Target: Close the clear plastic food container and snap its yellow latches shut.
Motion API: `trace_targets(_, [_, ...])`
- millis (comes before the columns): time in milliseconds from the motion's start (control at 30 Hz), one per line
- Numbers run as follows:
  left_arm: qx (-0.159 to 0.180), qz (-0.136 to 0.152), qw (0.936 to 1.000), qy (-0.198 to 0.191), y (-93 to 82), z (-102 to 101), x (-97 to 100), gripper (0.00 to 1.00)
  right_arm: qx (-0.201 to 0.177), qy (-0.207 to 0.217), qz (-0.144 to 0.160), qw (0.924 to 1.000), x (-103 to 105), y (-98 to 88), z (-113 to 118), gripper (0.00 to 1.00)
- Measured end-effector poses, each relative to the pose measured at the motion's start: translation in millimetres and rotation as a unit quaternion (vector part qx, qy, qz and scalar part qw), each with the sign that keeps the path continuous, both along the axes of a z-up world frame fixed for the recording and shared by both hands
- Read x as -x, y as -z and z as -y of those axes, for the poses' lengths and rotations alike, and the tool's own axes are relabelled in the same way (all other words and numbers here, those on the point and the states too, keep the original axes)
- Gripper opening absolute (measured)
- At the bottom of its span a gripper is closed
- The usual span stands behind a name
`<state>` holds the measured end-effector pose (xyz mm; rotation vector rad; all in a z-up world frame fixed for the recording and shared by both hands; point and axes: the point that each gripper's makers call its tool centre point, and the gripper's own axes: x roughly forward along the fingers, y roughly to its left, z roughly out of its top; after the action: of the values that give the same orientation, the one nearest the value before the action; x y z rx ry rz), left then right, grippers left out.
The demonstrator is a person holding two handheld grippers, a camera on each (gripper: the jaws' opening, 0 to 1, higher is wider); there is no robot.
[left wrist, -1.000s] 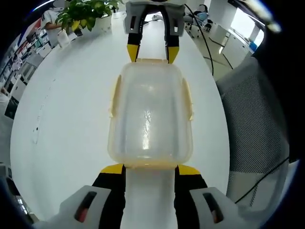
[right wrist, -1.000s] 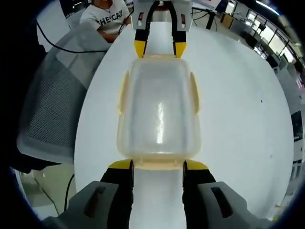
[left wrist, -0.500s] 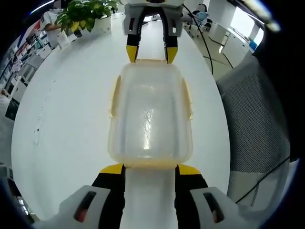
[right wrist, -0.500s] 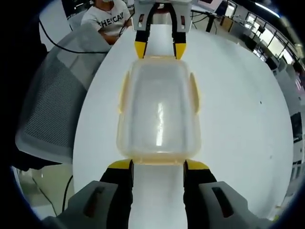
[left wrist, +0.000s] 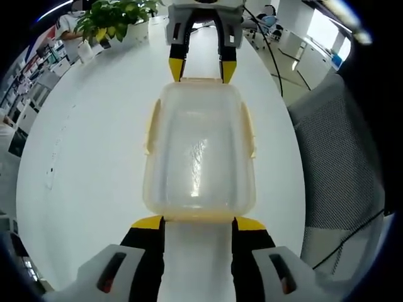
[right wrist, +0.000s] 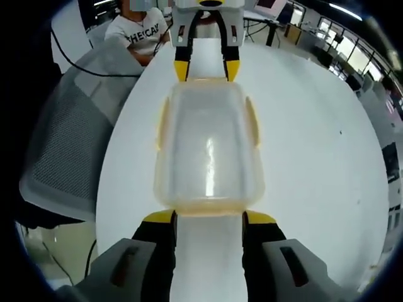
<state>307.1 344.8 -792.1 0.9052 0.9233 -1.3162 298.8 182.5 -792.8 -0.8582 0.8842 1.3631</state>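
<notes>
A clear plastic food container (left wrist: 198, 151) (right wrist: 208, 151) lies with its lid on, in the middle of a white round table (left wrist: 82, 157). Yellow latches run along its long sides (left wrist: 151, 126) (right wrist: 252, 119) and across its short ends (left wrist: 198, 217). My left gripper (left wrist: 198, 223) stands open, its yellow-tipped jaws spread at the container's near short end. In the right gripper view the left gripper (right wrist: 206, 70) sits at the far end. My right gripper (right wrist: 209, 218) is open at the opposite short end, and in the left gripper view it (left wrist: 202, 70) faces me across the container.
A grey mesh chair (left wrist: 340, 163) (right wrist: 69, 138) stands beside the table with a black cable over it. A potted plant (left wrist: 113, 19) sits at the table's far edge. A person in a white T-shirt (right wrist: 135, 28) sits beyond the table.
Both views have shifted slightly with the hands. The container and both grippers keep their places at its two ends.
</notes>
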Motion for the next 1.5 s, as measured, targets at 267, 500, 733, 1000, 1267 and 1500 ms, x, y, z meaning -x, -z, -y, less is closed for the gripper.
trace_targets(267, [0.012, -0.011, 0.9993, -0.033, 2.1, -3.6, 1.0, 0.39, -0.031, 0.064, -0.016, 0.9973, -4.5, -3.7, 4.6, 0.40])
trace_targets(500, [0.071, -0.044, 0.9866, -0.140, -4.0, -9.7, 3.9, 0.39, -0.066, 0.156, -0.049, 0.9843, -4.7, -12.1, 13.8, 0.38])
trace_targets(733, [0.101, -0.079, 0.9693, -0.210, -4.2, -19.6, 11.6, 0.38, -0.129, 0.233, -0.094, 0.9591, -8.9, -26.8, 4.6, 0.36])
trace_targets(1000, [0.124, -0.105, 0.9550, -0.248, -13.3, -24.6, 15.0, 0.37, -0.154, 0.281, -0.137, 0.9376, -2.5, -29.4, -0.8, 0.31])
trace_targets(1267, [0.199, -0.163, 0.8982, -0.356, -20.0, -10.4, 1.6, 0.35, -0.167, 0.320, -0.143, 0.9214, -7.8, -34.5, -2.7, 0.30])
trace_targets(1500, [0.215, -0.178, 0.8728, -0.400, -16.8, -8.7, -2.2, 0.31, -0.167, 0.355, -0.158, 0.9062, -7.2, -23.4, -4.6, 0.27])
